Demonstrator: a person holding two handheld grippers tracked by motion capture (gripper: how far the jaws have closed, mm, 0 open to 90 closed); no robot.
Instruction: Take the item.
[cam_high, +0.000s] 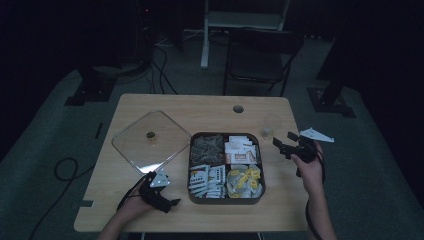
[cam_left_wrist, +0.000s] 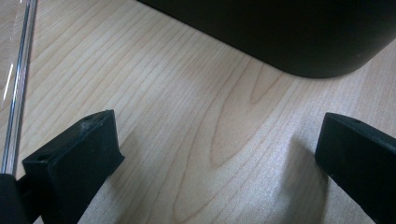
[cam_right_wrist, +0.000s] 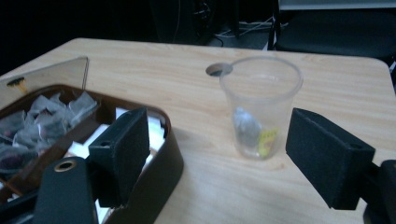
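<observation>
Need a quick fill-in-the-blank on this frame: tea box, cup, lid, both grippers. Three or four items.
1. The dark tea box is divided into ____ compartments.
2. The clear lid lies on the table to the ____ of the box in the high view.
3. The plastic cup holds one ____.
4. The right gripper faces the cup with its fingers ____, as are those of the left gripper.

Missing words: four; left; tea bag; open

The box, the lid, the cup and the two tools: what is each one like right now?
Box: open, four compartments full of packets.
Lid: off, flat on the table left of the box.
Cup: upright, a tea bag inside.
Left tool: open, holding nothing.
Right tool: open, cup just ahead.
</observation>
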